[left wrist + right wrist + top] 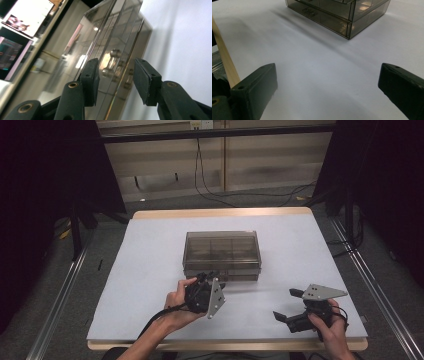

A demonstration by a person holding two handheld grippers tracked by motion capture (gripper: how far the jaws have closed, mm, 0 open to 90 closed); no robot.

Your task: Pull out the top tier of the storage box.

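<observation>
Left gripper [115, 80]: jaws apart, pads straddling drawer handle [111, 61] without touching | right gripper [296, 306]: jaws wide, empty, near table edge | smoky drawer box [221, 254]: mid-table, drawers seemingly closed | step: likely aligning on handle | next: close on handle, pull straight.

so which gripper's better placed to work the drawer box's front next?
Left, probably. The left gripper sits right at the drawer box, jaws open either side of a drawer knob. The right gripper rests apart, open over bare table.
</observation>
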